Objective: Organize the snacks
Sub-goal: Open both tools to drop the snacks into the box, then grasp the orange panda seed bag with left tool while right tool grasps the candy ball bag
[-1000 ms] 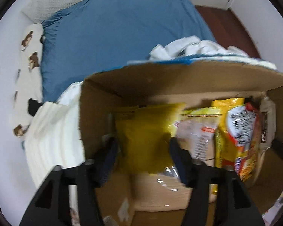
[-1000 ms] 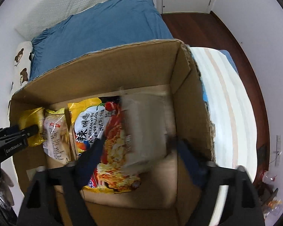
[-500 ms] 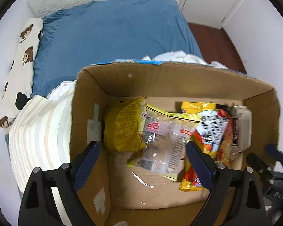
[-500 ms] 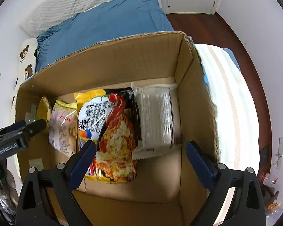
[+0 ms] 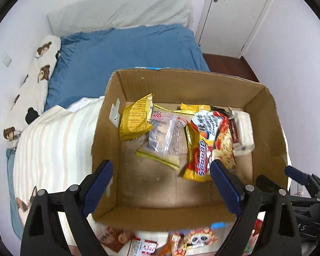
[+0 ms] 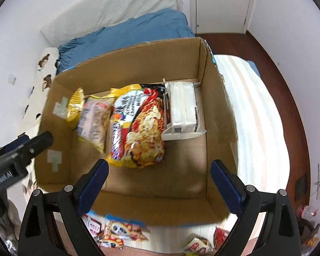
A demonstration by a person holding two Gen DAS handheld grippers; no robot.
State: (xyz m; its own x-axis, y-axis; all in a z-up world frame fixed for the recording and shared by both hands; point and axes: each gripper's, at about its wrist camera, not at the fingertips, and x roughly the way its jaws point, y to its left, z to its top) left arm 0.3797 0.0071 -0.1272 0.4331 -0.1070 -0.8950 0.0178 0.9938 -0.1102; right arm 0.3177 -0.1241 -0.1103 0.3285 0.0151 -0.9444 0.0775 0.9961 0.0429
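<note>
Snacks sit in a row inside an open cardboard box (image 5: 187, 79) that rests on a striped blanket (image 5: 53, 149) spread over a bed. Against the box's left wall leans a yellow packet (image 5: 135, 119); a clear-fronted packet (image 5: 164, 136) overlaps it just to the right, then a yellow-and-red noodle packet (image 5: 207, 143), and a white packet (image 5: 243, 130) lies close to the right wall. All four lie toward the far wall, and the floor of the box near its front wall is bare cardboard.

The left gripper (image 5: 162, 183) hangs above the box's front left corner, its blue-padded jaws spread wide with nothing between them; they have just been opening. The right gripper (image 6: 160, 180) hangs above the front wall nearer the right side, jaws likewise spread wide and empty, also just opened further. Neither touches a packet. Each gripper shows at the edge of the other's view.

More packets (image 6: 115, 232) lie scattered on the blanket just outside the box's front wall, one with a panda face on it. Beyond the box's far wall stretches a blue bedcover (image 5: 128, 51), with a bear-print pillow (image 5: 32, 81) along the left wall and a white door (image 5: 234, 15) in the far corner of the room.
</note>
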